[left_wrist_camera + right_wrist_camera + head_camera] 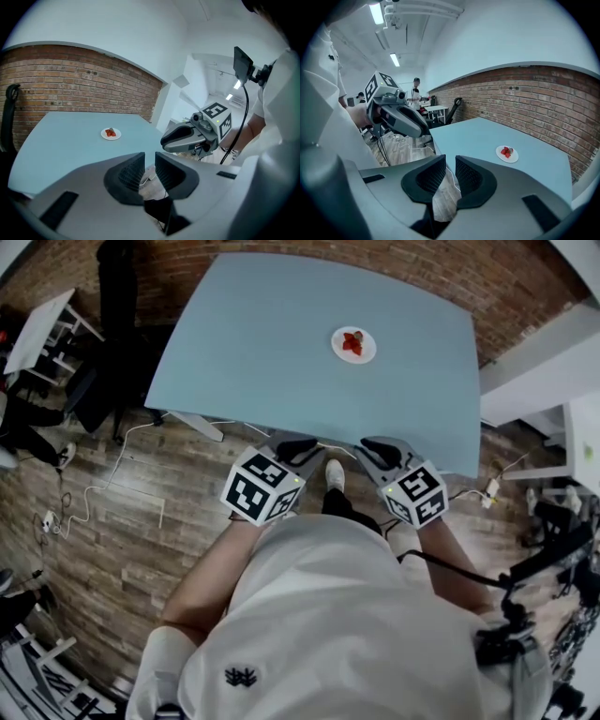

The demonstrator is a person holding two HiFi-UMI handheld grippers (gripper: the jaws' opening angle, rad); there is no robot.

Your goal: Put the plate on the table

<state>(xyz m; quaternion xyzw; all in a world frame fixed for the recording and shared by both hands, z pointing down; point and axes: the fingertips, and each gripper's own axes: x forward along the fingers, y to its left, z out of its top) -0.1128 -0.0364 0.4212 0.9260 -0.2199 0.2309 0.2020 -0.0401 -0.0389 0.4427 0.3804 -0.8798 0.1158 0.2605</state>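
A small white plate (354, 344) with red pieces of food on it sits on the light blue table (262, 352), right of centre toward the far side. It also shows as the plate (111, 134) in the left gripper view and the plate (507, 153) in the right gripper view. My left gripper (296, 446) and right gripper (375, 450) hang side by side over the wooden floor at the table's near edge, well short of the plate. The left gripper (150, 163) and right gripper (451, 169) each have their jaws nearly together with nothing between them.
A brick wall (394, 263) runs behind the table. A black chair (114, 296) and a white desk (37, 329) stand at the left, and white furniture (544, 371) at the right. Cables (103, 486) lie on the wooden floor.
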